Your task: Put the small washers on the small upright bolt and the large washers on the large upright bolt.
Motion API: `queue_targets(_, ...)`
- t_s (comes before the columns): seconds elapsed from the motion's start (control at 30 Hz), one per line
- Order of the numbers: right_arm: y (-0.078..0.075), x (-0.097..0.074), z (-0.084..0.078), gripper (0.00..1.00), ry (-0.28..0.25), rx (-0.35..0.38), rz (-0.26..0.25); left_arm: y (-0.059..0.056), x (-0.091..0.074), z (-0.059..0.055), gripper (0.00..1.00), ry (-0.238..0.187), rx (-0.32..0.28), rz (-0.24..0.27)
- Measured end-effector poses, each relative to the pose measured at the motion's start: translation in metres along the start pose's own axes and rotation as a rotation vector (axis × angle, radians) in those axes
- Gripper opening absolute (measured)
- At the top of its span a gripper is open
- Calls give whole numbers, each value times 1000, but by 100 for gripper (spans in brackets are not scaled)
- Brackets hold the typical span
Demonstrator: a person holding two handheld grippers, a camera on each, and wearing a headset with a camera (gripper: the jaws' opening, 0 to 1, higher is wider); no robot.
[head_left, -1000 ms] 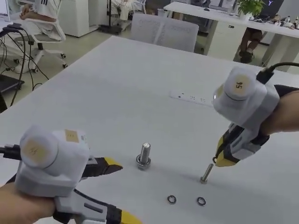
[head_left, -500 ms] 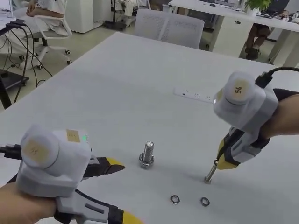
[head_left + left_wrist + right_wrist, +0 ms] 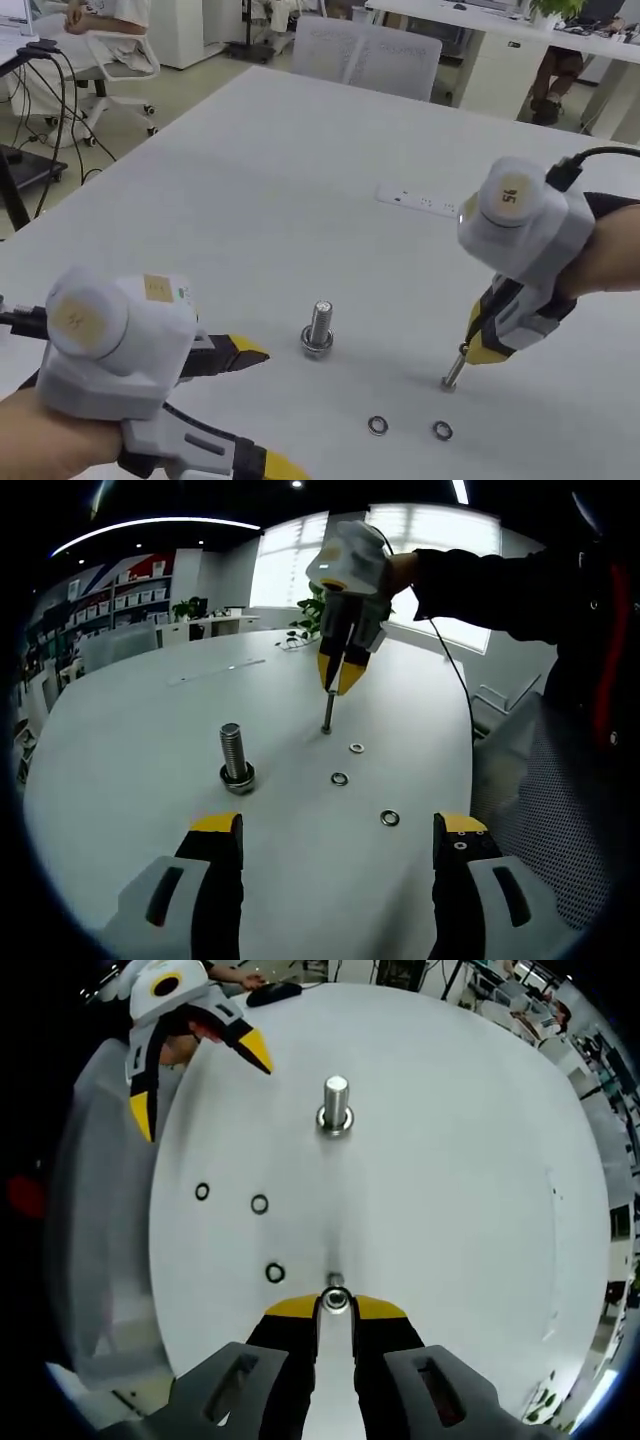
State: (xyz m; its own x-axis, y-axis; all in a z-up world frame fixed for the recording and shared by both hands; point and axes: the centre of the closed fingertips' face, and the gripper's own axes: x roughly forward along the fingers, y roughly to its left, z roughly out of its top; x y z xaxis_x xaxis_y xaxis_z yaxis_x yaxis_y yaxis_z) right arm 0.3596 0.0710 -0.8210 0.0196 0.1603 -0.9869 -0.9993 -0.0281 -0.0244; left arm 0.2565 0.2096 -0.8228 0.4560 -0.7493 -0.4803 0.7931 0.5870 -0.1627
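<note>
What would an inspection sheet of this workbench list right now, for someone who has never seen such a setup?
Surface: white table, smooth.
Job's things: large bolt upright; small bolt slightly tilted; three loose washers lying flat near it.
Clutter: power strip farther back on the table.
Grippers: left hand-held gripper open, holding nothing; right hand-held gripper shut on the small bolt's top.
Cables: black cable from the right hand-held gripper; floor cables beside the table.
Surroundings: office chairs, desks, seated people.
</note>
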Motion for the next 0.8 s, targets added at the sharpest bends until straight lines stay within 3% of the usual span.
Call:
queue_targets(0.5,1,18,-2,13,14,5,16,1,-1,-2,77,4,-6,5)
queue_targets(0.8,0,40,-8,13,27,25,29,1,-1,-2,77,5,-8,7)
